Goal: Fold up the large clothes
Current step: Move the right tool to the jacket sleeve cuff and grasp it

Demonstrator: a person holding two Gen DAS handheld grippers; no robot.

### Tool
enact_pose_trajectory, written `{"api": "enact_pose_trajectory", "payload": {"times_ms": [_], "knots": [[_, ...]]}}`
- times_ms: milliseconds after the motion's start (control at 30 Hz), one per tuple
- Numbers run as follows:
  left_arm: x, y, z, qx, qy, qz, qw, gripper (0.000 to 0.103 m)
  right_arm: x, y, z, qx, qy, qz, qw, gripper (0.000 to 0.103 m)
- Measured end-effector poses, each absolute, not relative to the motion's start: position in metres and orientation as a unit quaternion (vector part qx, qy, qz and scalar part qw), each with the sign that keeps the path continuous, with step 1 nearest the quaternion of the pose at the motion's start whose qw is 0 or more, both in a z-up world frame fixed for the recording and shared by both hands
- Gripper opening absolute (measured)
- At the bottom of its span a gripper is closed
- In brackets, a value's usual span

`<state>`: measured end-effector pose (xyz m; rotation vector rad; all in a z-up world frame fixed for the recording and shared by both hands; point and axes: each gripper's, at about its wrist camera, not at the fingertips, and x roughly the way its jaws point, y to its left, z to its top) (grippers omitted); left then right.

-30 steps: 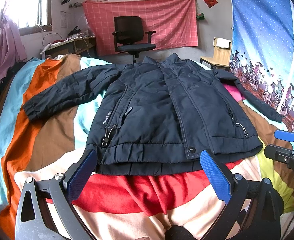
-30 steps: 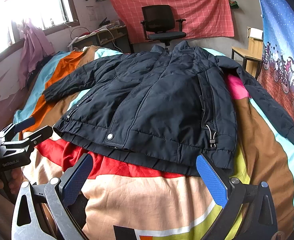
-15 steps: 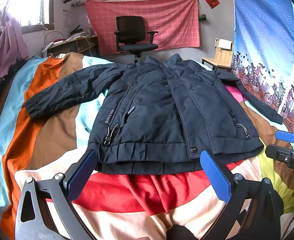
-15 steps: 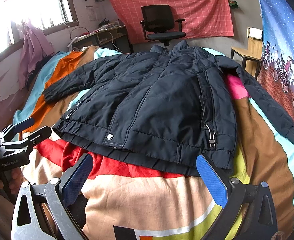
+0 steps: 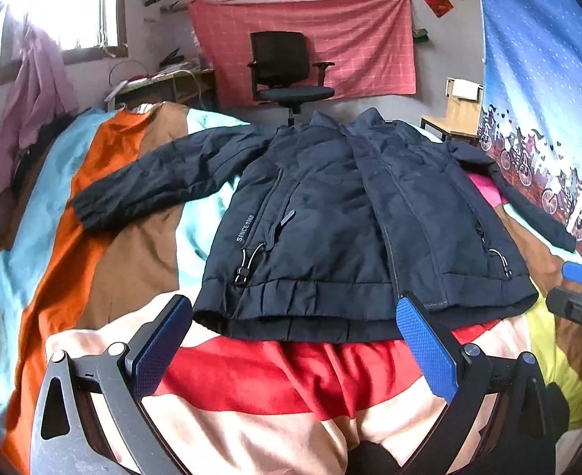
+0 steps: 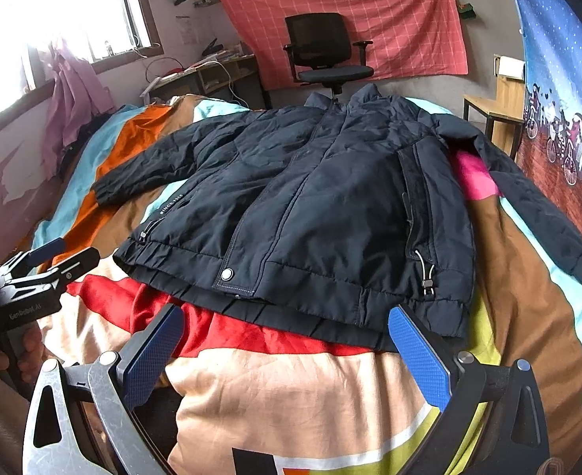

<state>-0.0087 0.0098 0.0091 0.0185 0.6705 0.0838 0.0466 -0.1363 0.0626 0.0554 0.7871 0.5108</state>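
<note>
A dark navy padded jacket (image 5: 342, 213) (image 6: 322, 202) lies front up and zipped on a bed, both sleeves spread out to the sides, collar toward the far end. Its hem is just beyond the fingertips in both views. My left gripper (image 5: 294, 340) hovers open over the blanket in front of the hem, blue pads wide apart and empty. My right gripper (image 6: 287, 348) is also open and empty near the hem's right part. The left gripper (image 6: 49, 265) shows at the left edge of the right wrist view, held by a hand. The right gripper (image 5: 579, 289) shows at the right edge of the left wrist view.
A striped blanket (image 5: 132, 261) in orange, brown, turquoise, red and peach covers the bed. A black office chair (image 5: 291, 75) stands past the bed's far end before a pink checked cloth. A wooden stool (image 5: 461, 114) is at far right, a desk (image 6: 207, 75) at far left.
The left wrist view has drifted slightly, so the jacket sits a bit further right and higher in frame. The right gripper has barely moved. Both stay open.
</note>
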Motion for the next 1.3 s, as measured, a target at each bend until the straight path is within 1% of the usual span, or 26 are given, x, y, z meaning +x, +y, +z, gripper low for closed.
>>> {"api": "enact_pose_trajectory", "payload": {"times_ms": [433,833,1033,1167,1300], "knots": [[-0.008,0.007,0.009,0.008,0.326,0.032,0.945,0.101,0.045,-0.139,0.067,0.025,0.367,0.242,0.898,0.103],[0.001,0.014,0.004,0.007,0.339,0.041,0.94,0.101,0.058,-0.137,0.058,0.018,0.388,0.216,0.896,0.103],[0.027,0.025,0.011,0.007,0.353,0.043,0.935,0.101,0.08,-0.143,0.056,0.027,0.4,0.177,0.899,0.103],[0.06,0.026,0.022,0.012,0.381,0.031,0.924,0.101,0.105,-0.152,0.063,0.027,0.385,0.138,0.912,0.103],[0.09,0.019,0.043,0.047,0.379,0.016,0.924,0.101,0.132,-0.172,0.068,0.056,0.363,0.096,0.925,0.103]]}}
